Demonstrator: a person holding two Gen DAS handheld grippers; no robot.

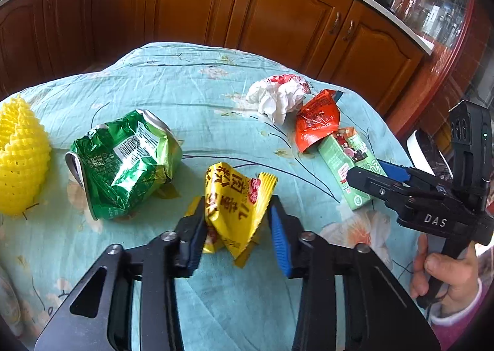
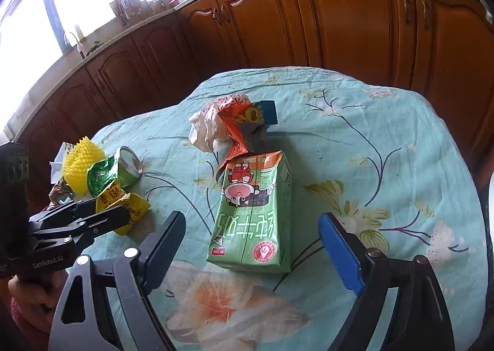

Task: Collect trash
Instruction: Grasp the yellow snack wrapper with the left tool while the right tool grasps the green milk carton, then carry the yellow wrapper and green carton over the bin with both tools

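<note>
A crumpled yellow snack wrapper (image 1: 234,196) stands on the teal floral tablecloth (image 1: 191,91). My left gripper (image 1: 237,209) is shut on it, a pad against each side. The right wrist view shows the same grip from the side, with the left gripper (image 2: 120,212) around the wrapper (image 2: 136,206). A green drink carton (image 2: 253,212) lies flat between the fingers of my right gripper (image 2: 251,218). That gripper is open, with a gap on both sides of the carton. In the left wrist view the right gripper (image 1: 366,169) hovers just over the carton (image 1: 342,159).
On the cloth lie a crushed green can (image 1: 123,159), a yellow foam fruit net (image 1: 21,156), a white crumpled paper (image 1: 278,98) and an orange-red pouch (image 1: 318,122) touching the carton's far end. Brown kitchen cabinets (image 1: 278,11) stand behind the table.
</note>
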